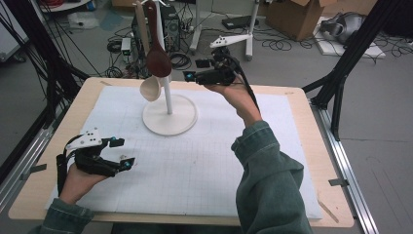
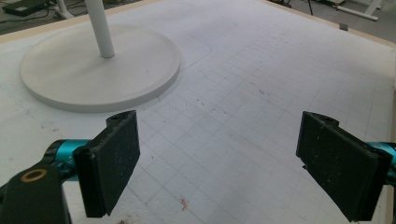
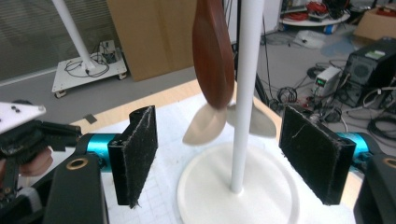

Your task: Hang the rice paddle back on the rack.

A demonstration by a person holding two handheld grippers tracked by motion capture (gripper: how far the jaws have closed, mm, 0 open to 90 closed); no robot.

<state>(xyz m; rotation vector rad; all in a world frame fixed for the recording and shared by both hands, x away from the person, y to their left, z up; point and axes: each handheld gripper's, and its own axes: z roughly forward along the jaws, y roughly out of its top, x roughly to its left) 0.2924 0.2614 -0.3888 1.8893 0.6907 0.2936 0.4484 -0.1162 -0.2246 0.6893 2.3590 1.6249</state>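
In the high view, a white stand [image 1: 169, 114] with a round base and a thin pole is on the white gridded mat [image 1: 195, 165] that covers the wooden tabletop [image 1: 87, 90], toward the far side. A dark brown wooden spoon [image 1: 158, 57] hangs from the stand, and a pale spoon [image 1: 151, 88] hangs lower, just beside the pole. The right gripper [image 1: 195, 69] is held in the air just right of the spoons, its fingers standing wide apart with nothing between them. The left gripper [image 1: 122, 152] rests low at the near left of the mat, well apart from the stand, its fingers also spread and empty.

In the left gripper view, the two black fingers [image 2: 114, 161] stand wide over bare mat; the stand base [image 2: 100, 67] lies far left.

In the right gripper view, the fingers [image 3: 137, 149] frame the pole [image 3: 243, 102]. The brown spoon [image 3: 213, 56] hangs in front of it, partly hiding the pale spoon bowls [image 3: 205, 126] behind. No pad touches anything. The other gripper [image 3: 21, 128] shows at the left edge.
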